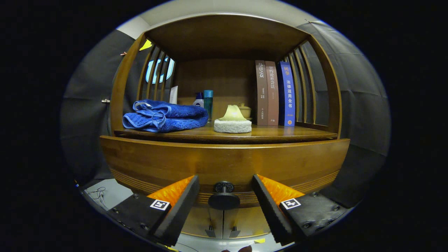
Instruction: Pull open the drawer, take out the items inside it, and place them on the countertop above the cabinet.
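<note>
A wooden cabinet fills the view, with its curved drawer front (224,162) closed. A round dark knob (224,196) sticks out of the drawer's lower middle. My gripper (224,182) is open, and the knob sits between the two fingertips (190,187) without touching either. On the countertop (280,132) above the drawer lie a folded blue towel (164,116) and a white sponge pad (232,126) with a yellow piece on top. The drawer's contents are hidden.
Three upright books (276,92) stand at the right of the shelf. Small bottles (204,99) and a little lidded pot (245,110) sit at the back. Slatted wooden sides (304,84) close the shelf on both ends. Below the drawer are cabinet doors (222,220).
</note>
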The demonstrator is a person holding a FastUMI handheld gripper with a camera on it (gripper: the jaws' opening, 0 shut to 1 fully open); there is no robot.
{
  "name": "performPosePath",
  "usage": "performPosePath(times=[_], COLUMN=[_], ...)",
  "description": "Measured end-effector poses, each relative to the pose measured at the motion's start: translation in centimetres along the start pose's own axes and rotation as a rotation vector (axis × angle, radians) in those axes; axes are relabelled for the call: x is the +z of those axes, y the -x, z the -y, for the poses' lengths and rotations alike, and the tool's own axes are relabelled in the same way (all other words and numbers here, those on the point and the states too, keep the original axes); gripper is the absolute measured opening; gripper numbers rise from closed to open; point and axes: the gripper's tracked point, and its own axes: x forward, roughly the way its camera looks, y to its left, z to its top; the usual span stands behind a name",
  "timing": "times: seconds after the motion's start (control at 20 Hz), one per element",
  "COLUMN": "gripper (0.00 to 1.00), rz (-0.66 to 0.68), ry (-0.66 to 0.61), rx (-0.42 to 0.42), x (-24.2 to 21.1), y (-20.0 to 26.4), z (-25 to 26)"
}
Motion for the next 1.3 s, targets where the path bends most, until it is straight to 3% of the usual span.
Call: performPosePath(times=[0.3, 0.85, 1.3], gripper=[0.99, 0.99, 0.98], rz=[-0.010, -0.016, 0.100], ry=[0.018, -0.024, -0.025], rx=[-0.010, 0.006, 0.008], x=[0.2, 0.5, 12.9], y=[-2.3, -1.8, 7.0], z=[-0.1, -0.7, 0.6])
